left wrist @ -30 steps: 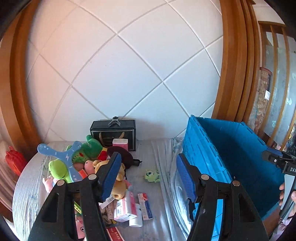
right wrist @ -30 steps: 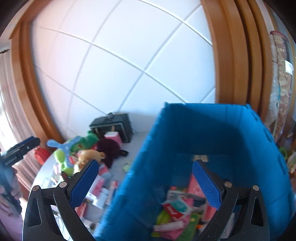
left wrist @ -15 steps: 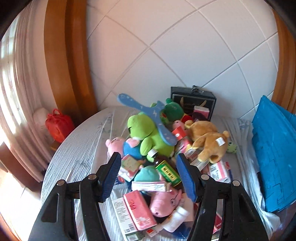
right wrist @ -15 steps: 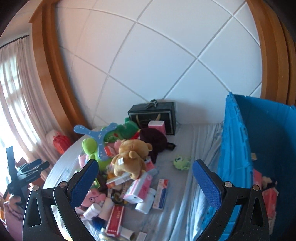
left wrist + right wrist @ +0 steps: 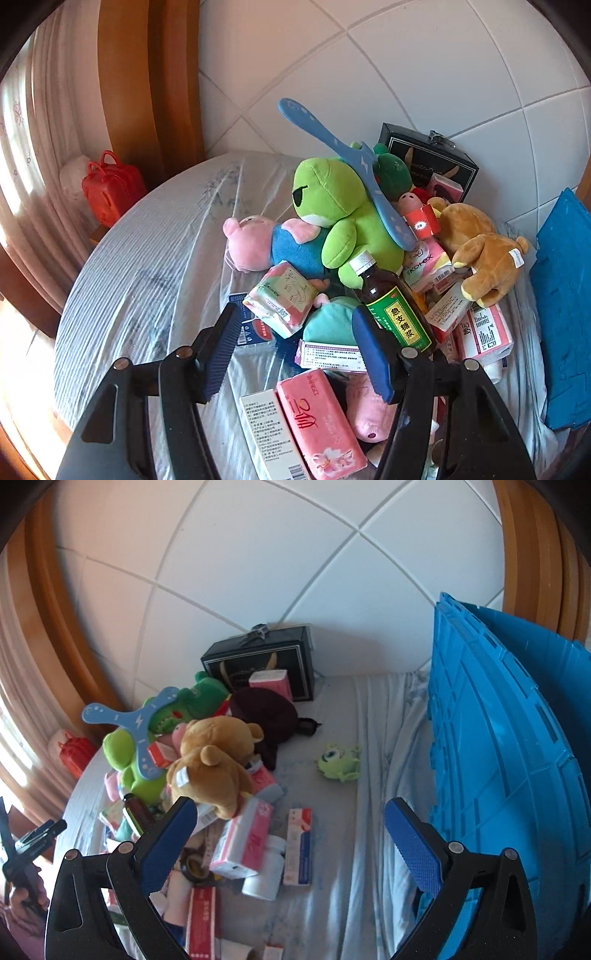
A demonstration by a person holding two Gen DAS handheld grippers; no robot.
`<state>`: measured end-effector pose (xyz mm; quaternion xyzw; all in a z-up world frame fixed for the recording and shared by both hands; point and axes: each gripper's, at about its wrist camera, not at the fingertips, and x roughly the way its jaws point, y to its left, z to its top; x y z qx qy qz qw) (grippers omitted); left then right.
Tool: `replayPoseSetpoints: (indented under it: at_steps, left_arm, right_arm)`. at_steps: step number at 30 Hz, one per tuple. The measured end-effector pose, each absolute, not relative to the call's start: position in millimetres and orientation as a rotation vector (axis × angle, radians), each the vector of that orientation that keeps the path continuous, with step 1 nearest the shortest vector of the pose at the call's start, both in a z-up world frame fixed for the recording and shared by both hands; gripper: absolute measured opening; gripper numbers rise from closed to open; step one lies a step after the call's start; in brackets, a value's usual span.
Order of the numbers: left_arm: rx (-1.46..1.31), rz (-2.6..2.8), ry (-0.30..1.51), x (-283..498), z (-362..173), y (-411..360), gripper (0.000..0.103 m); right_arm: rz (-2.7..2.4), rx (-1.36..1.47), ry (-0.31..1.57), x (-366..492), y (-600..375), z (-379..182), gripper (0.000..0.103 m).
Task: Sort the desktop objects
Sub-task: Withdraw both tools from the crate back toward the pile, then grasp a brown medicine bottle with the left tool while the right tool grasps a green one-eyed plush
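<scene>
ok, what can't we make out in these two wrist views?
- Blue crate contents: right wrist view, its near wall hides the inside; the left wrist view cuts it at the frame edge.
- Pink plush: left wrist view, left claw covers part of it.
- Items under the brown bear: buried in the pile.
- Box print: too small.

The green frog toy (image 5: 340, 218) and brown bear (image 5: 214, 760) are matt, fuzzy plush, lying on a wrinkled, ribbed cloth table cover (image 5: 147, 266). The brown syrup bottle (image 5: 391, 306) looks glossy, with a shiny paper label, and the pink tissue pack (image 5: 317, 417) has a slick plastic wrap. The blue crate (image 5: 509, 760) is hard ribbed plastic, the wall (image 5: 258, 561) smooth glossy tile framed by polished wood.
</scene>
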<state>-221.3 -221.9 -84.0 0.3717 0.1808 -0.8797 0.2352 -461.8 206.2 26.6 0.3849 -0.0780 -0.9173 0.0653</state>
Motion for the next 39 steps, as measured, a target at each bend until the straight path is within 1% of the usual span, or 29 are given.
replayPoseSetpoints:
  at_steps: [3,8,10,13,16,17,20,21,22,24,28,31,32,33,35,39]
  left_arm:
    - [1.060,-2.424,0.514,-246.4,-96.2,-219.3,0.061]
    - [1.142,-2.423,0.711,-291.9,-127.7,-201.3,0.061]
    - [1.176,-2.420,0.754,-310.4,-140.2,-185.6,0.061]
    - [1.223,-2.399,0.759,-337.6,-154.0,-165.2,0.061]
    - [1.254,-2.309,0.657,-355.0,-164.8,-155.8,0.061]
    - [1.276,-2.293,0.655,-359.2,-170.8,-156.4,0.061]
    - [1.291,-2.283,0.728,-364.6,-182.6,-164.1,0.062]
    - [1.295,-2.287,0.737,-366.8,-185.0,-166.1,0.062]
    - [1.295,-2.291,0.741,-368.5,-186.9,-167.3,0.062]
    - [1.282,-2.305,0.744,-370.4,-189.2,-167.3,0.060]
    - [1.268,-2.328,0.684,-373.9,-185.6,-163.2,0.059]
    - [1.270,-2.339,0.675,-374.8,-184.4,-166.4,0.058]
    - [1.266,-2.342,0.681,-374.8,-184.6,-167.3,0.057]
    - [1.262,-2.347,0.684,-375.6,-184.4,-167.9,0.057]
    - [1.264,-2.360,0.672,-375.6,-183.4,-168.8,0.056]
    - [1.234,-2.394,0.645,-371.6,-174.0,-164.5,0.055]
  right_arm:
    - [-2.783,1.211,-0.268,-478.6,214.2,13.5,0.103]
    - [-2.831,1.326,-0.325,-518.7,226.5,-21.8,0.103]
    - [-2.827,1.388,-0.334,-536.2,228.7,-42.4,0.103]
    - [-2.779,1.477,-0.348,-557.2,230.0,-73.4,0.103]
    - [-2.745,1.541,-0.388,-577.4,233.0,-103.7,0.103]
    - [-2.743,1.549,-0.405,-584.1,234.1,-111.9,0.103]
    - [-2.740,1.558,-0.407,-609.0,235.8,-133.7,0.103]
    - [-2.736,1.563,-0.399,-618.0,235.0,-139.8,0.100]
    - [-2.732,1.572,-0.392,-625.8,234.6,-145.1,0.091]
    - [-2.716,1.594,-0.380,-644.3,233.8,-157.1,0.085]
    - [-2.696,1.611,-0.394,-667.7,234.8,-175.4,0.085]
    - [-2.687,1.609,-0.312,-682.2,223.8,-184.4,0.085]
    - [-2.678,1.621,-0.286,-686.9,220.3,-188.7,0.083]
    - [-2.669,1.645,-0.264,-690.4,217.4,-193.7,0.063]
    - [-2.679,1.658,-0.237,-690.8,215.0,-198.2,0.061]
    - [-2.711,1.610,-0.247,-673.8,215.9,-182.1,0.060]
